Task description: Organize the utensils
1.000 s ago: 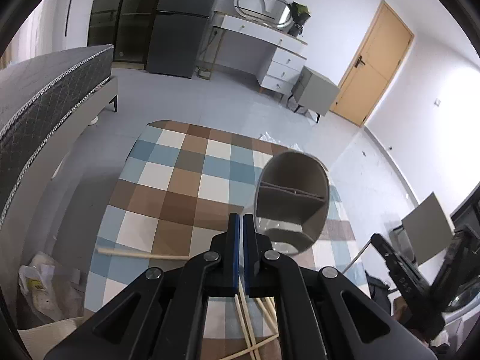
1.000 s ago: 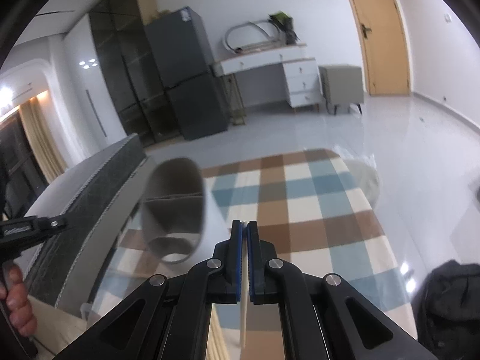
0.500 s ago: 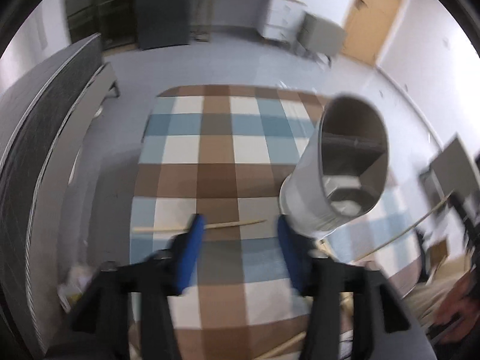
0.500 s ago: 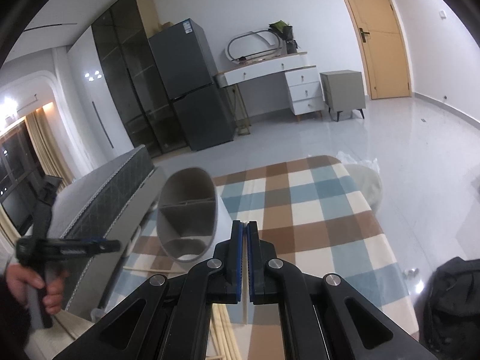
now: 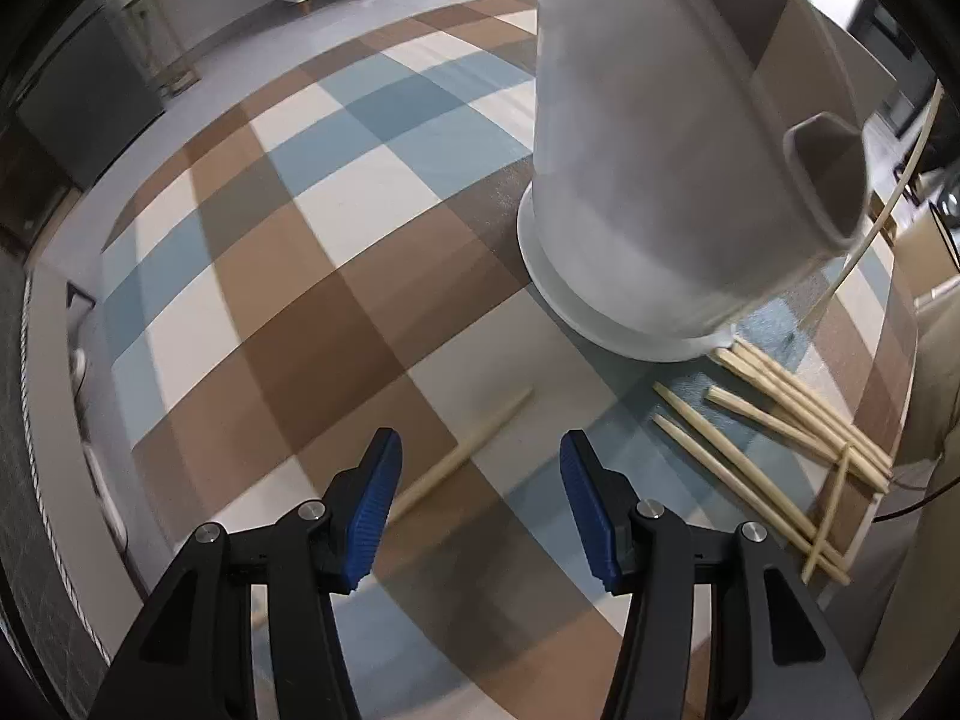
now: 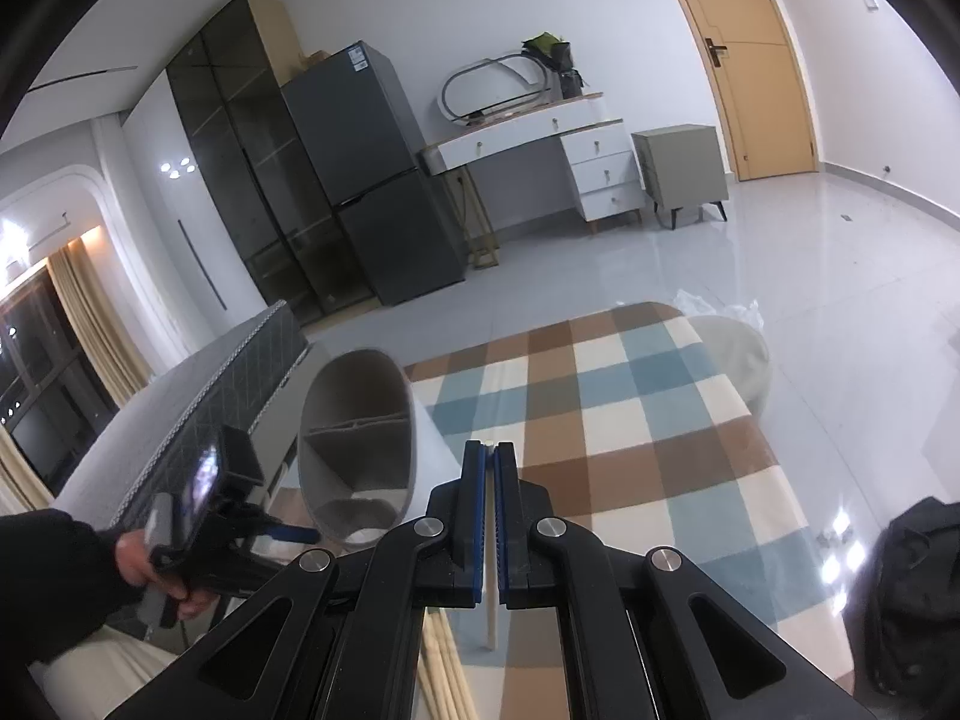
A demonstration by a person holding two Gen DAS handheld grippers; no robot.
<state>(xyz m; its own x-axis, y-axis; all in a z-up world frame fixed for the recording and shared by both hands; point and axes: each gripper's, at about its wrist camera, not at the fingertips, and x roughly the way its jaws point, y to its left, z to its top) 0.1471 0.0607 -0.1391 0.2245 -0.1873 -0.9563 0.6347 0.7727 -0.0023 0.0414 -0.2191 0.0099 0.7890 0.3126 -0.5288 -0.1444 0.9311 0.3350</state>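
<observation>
My left gripper is open and points steeply down at the checked tablecloth. A single wooden chopstick lies on the cloth between its blue pads, untouched. The grey-white utensil holder stands just beyond it to the right, and several chopsticks lie loose beside its base. My right gripper is shut on a pale chopstick that pokes out below the pads. In the right wrist view the divided holder stands left of that gripper, with the left gripper low beside it.
A person's hand in a dark sleeve holds the left gripper. A grey bed runs along the table's left side. A black bag lies on the floor at the right. Fridge, dresser and door stand far back.
The left gripper went from shut to open, tipped downward and dropped close to the cloth over the single chopstick. The right gripper stayed shut on its chopstick and hardly moved.
</observation>
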